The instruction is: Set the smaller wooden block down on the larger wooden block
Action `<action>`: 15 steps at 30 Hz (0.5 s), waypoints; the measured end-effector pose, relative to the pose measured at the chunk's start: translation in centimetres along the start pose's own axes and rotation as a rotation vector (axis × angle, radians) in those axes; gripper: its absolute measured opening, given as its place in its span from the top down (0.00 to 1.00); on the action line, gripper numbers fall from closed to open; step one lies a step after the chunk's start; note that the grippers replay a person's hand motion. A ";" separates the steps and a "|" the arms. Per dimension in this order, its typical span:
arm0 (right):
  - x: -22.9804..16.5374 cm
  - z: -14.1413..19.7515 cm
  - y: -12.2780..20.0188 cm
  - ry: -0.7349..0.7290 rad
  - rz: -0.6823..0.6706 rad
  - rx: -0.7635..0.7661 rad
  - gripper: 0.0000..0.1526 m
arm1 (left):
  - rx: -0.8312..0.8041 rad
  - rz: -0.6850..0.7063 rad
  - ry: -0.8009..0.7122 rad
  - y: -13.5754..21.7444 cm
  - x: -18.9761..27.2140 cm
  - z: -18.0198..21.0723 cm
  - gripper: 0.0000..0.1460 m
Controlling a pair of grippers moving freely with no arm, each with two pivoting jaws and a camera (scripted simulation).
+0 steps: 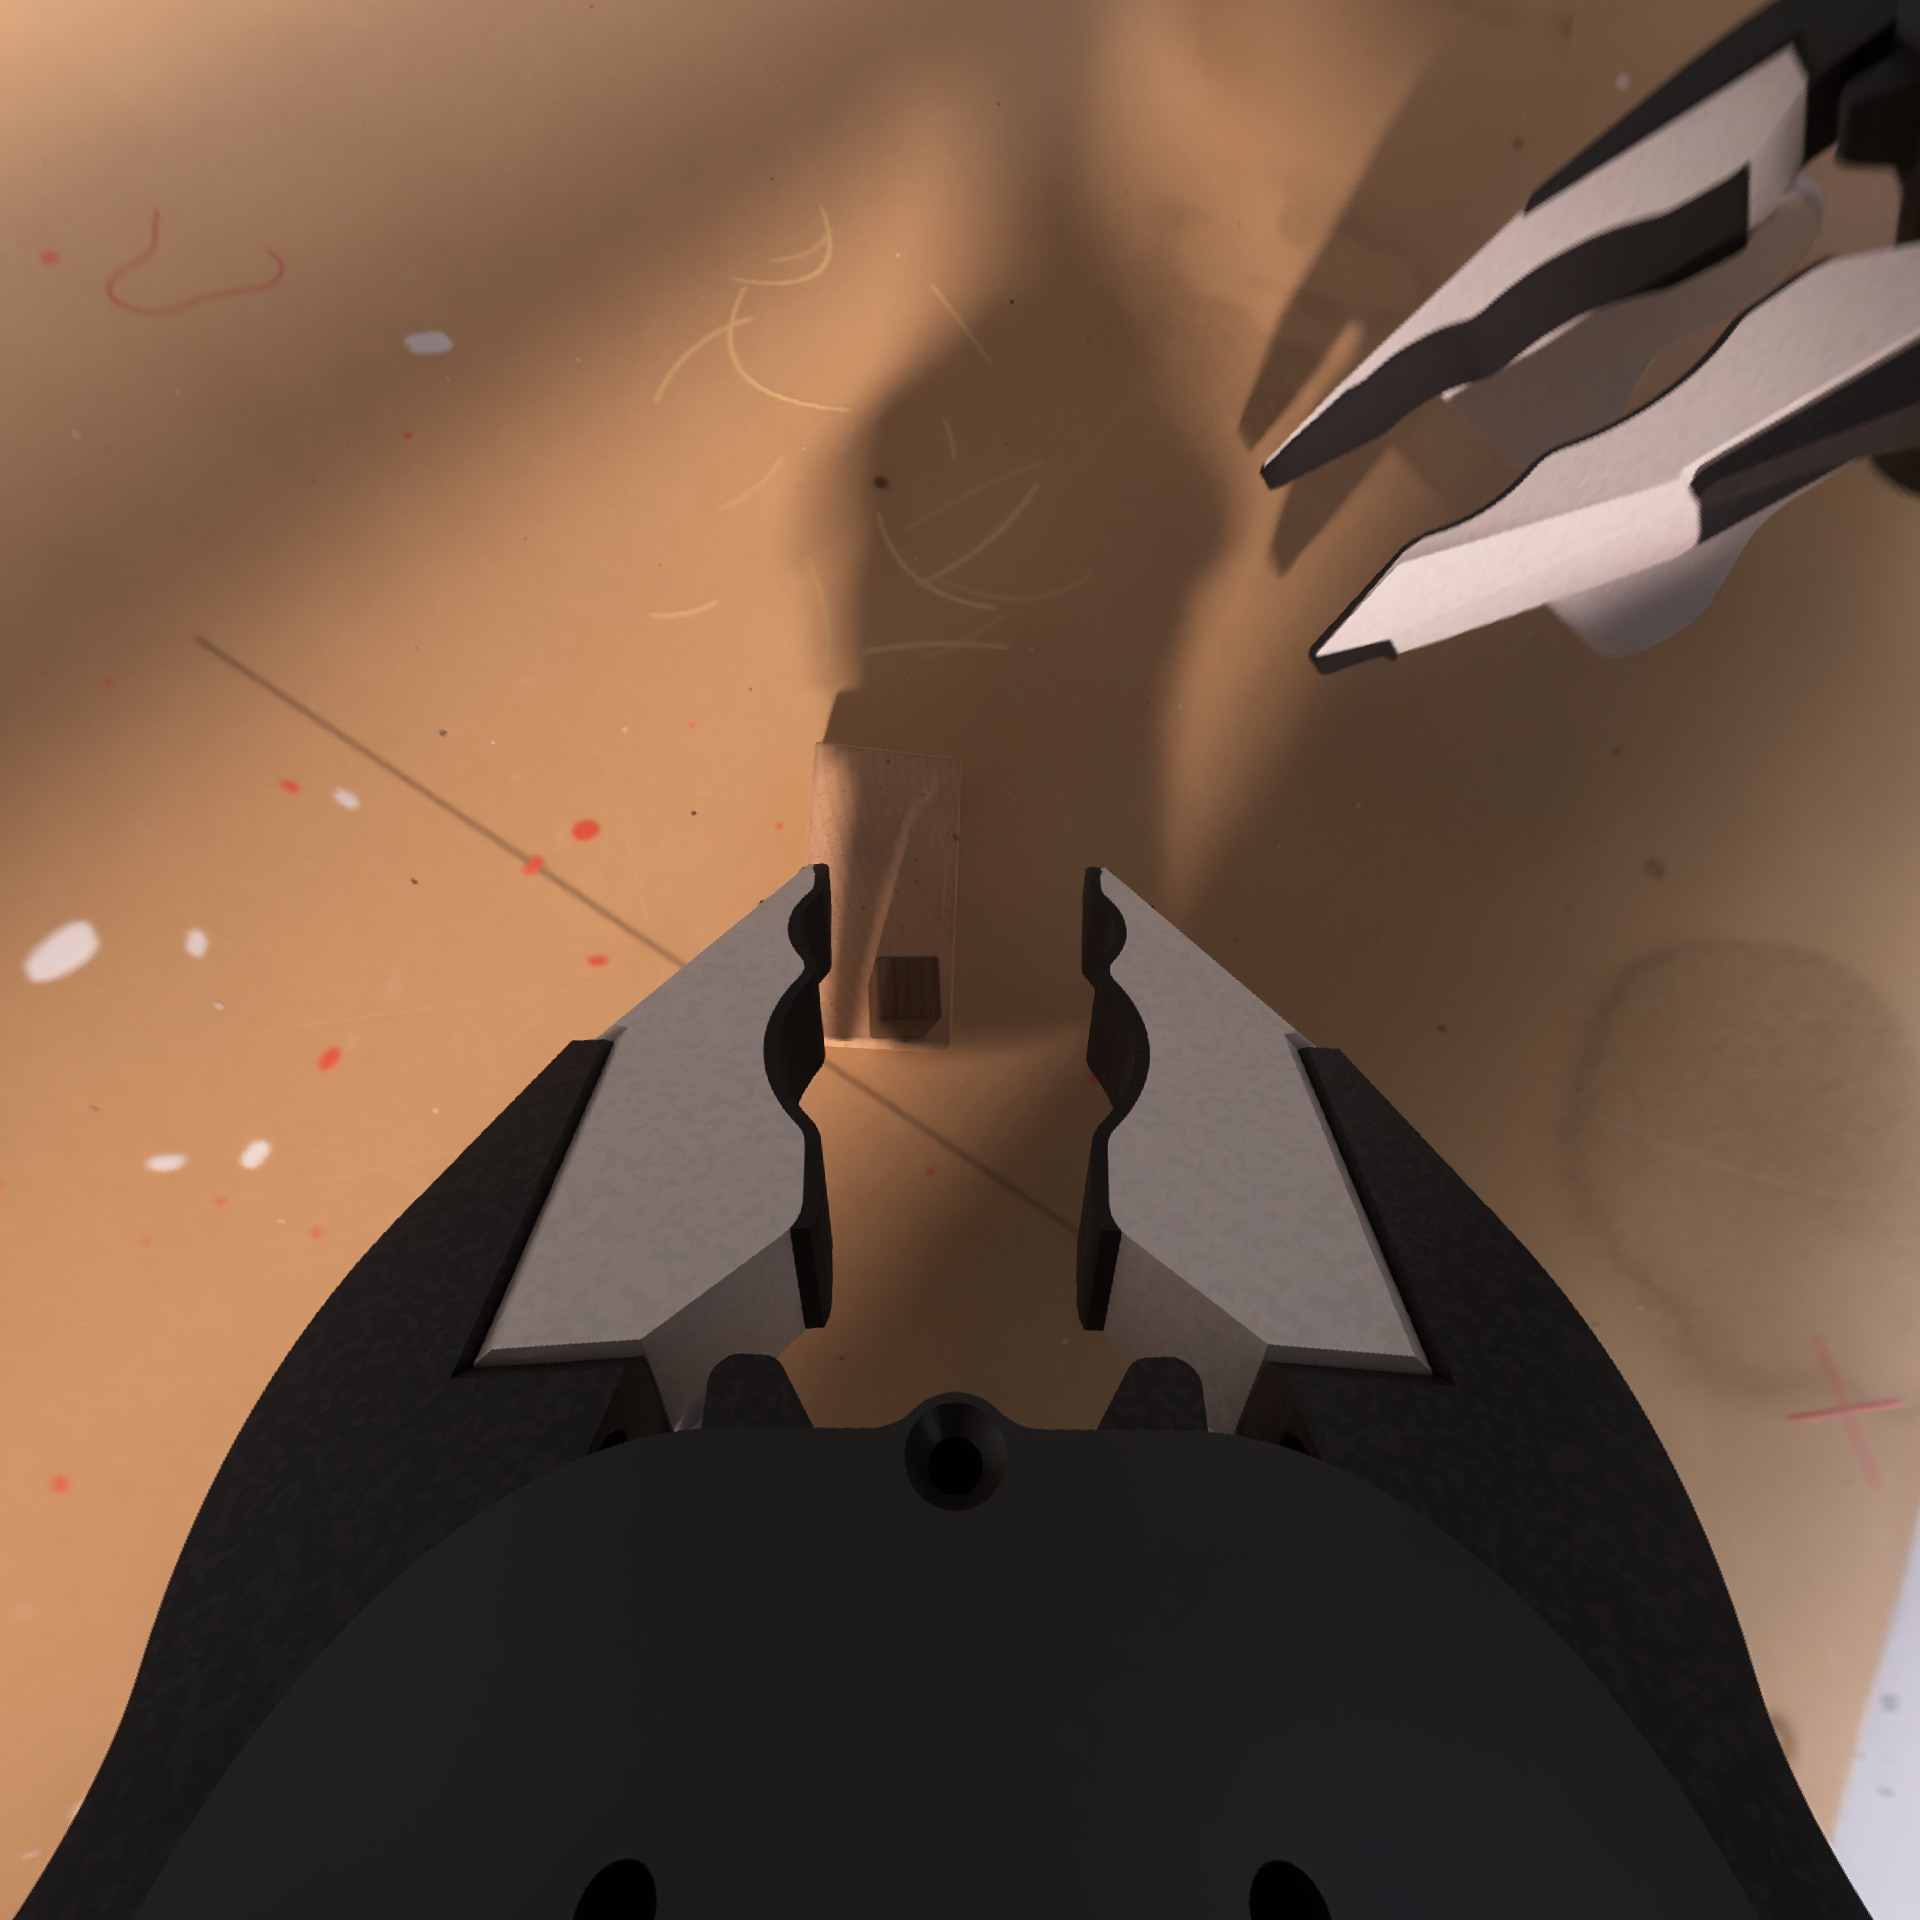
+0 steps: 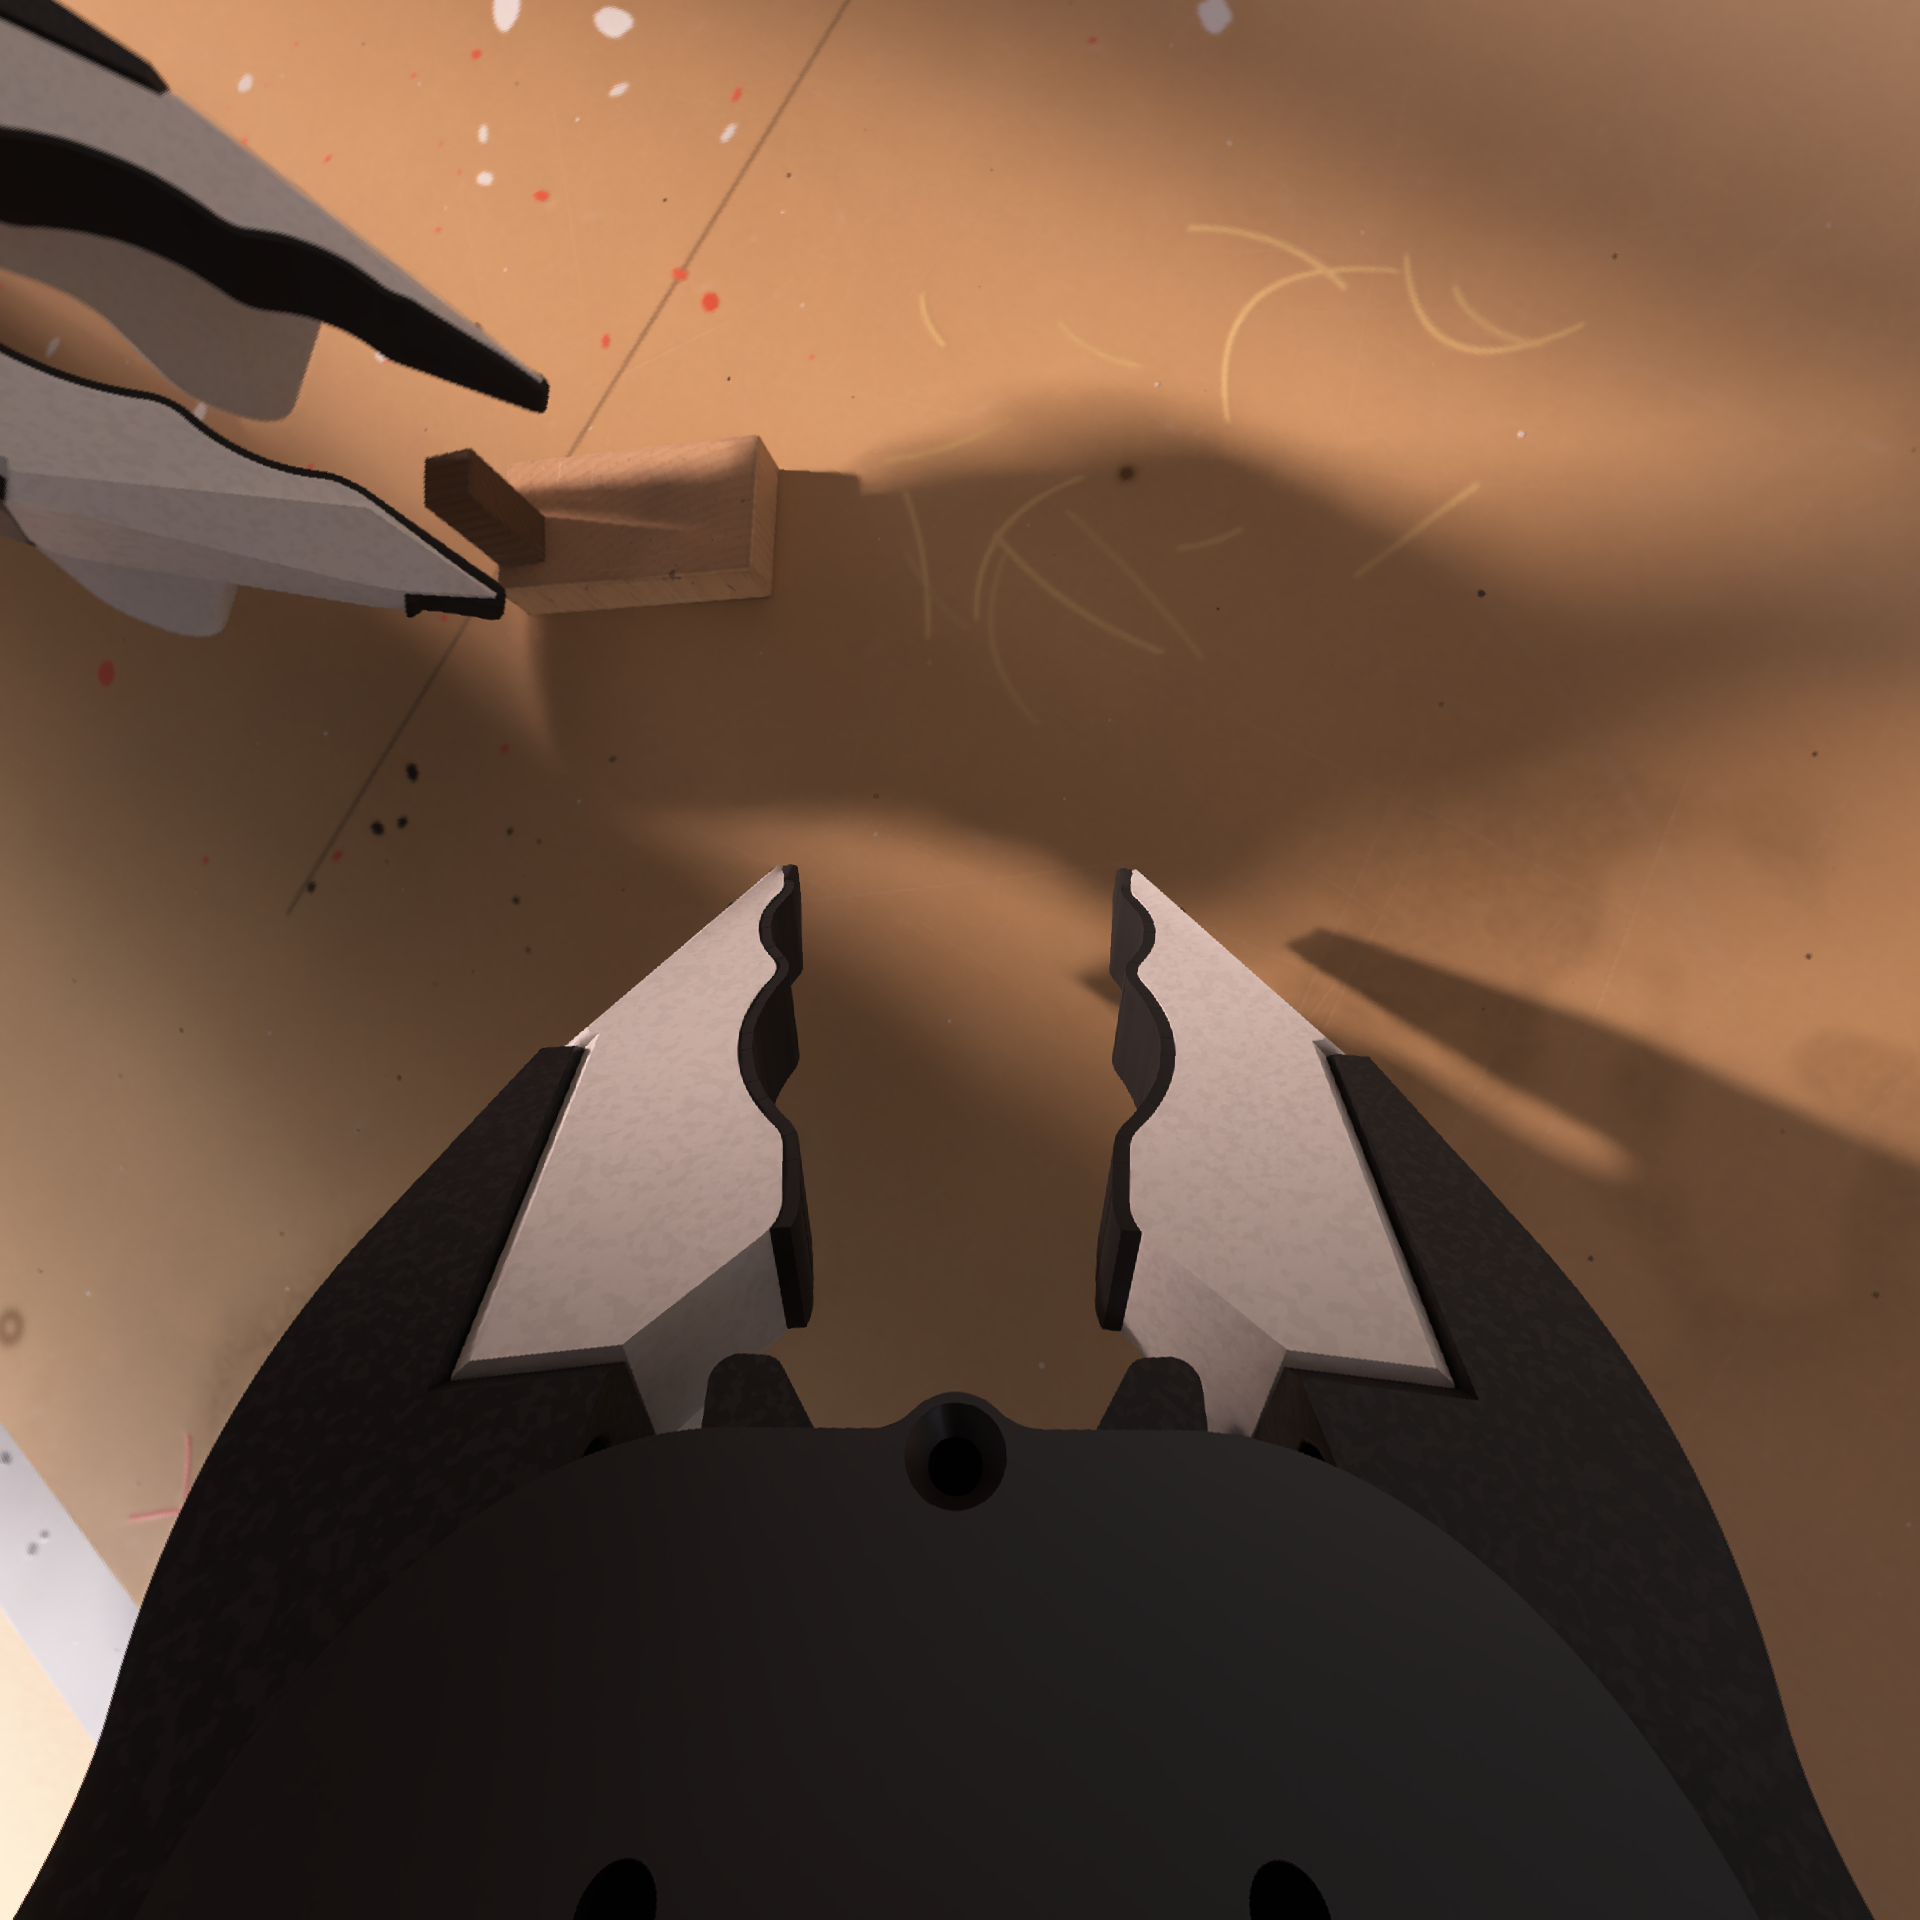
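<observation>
dead centre of the left wrist view: large block [image 1: 888,894], pale, lying flat on the table [image 1: 416,1039], seen almost straight from above. sitting on its near end, the small block [image 1: 907,1000], dark brown. left gripper [image 1: 956,883] hanging above both, fingers spread wide, nothing between them, no contact with either block.

over to the right wrist view, upper left of the frame: same pair from the side. small block [image 2: 483,514] resting on top of the large block [image 2: 665,535], right at its left end and jutting past that edge a little. left gripper [image 2: 520,499] tips just beside it, one finger above, one finger level with the large block's end; looks apart from the wood, though too tight to call for sure.

right gripper [image 2: 956,883] at lower centre of its own view, fingers parted, holding nothing, well clear of the blocks over bare table [image 2: 1351,727]. shows again in the upper right of the left wrist view [image 1: 1304,566], same story.

judging by all this: placement looks done, grip let go. left to do, probably only backing the left gripper away without nudging the small block, perched near the edge as it is and likely easy to knock off.
</observation>
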State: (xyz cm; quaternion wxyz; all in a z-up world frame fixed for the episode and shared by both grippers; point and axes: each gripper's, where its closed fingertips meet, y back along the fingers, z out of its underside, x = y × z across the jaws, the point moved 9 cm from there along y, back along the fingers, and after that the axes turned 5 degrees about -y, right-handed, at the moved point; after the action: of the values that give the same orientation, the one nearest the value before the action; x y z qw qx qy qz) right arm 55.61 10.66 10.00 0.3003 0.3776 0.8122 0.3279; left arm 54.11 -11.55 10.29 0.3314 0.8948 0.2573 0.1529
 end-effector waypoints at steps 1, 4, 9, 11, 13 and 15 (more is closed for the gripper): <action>0.0 0.1 0.0 0.017 -0.004 0.005 0.61 | -0.008 -0.013 -0.035 -0.1 0.1 0.0 0.66; 0.2 0.5 0.0 0.096 -0.026 0.040 0.58 | -0.020 -0.015 -0.127 -0.2 0.2 0.1 0.61; 0.5 1.1 -0.1 0.170 -0.040 0.096 0.58 | -0.016 -0.068 -0.279 -0.6 0.3 0.5 0.59; 0.5 1.3 -0.2 0.209 -0.028 0.103 0.58 | -0.013 -0.146 -0.338 -0.9 0.4 0.6 0.64; 0.5 1.3 -0.2 0.245 0.001 0.103 0.59 | -0.012 -0.185 -0.367 -1.1 0.5 0.7 0.69; 0.4 1.3 -0.3 0.264 0.039 0.100 0.61 | -0.005 -0.183 -0.349 -1.2 0.6 0.6 0.69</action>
State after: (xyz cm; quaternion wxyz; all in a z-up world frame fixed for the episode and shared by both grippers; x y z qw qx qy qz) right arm 56.25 11.25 8.89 0.1654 0.3615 0.8525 0.3394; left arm 54.42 -10.79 9.13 0.3856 0.8798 0.2758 -0.0349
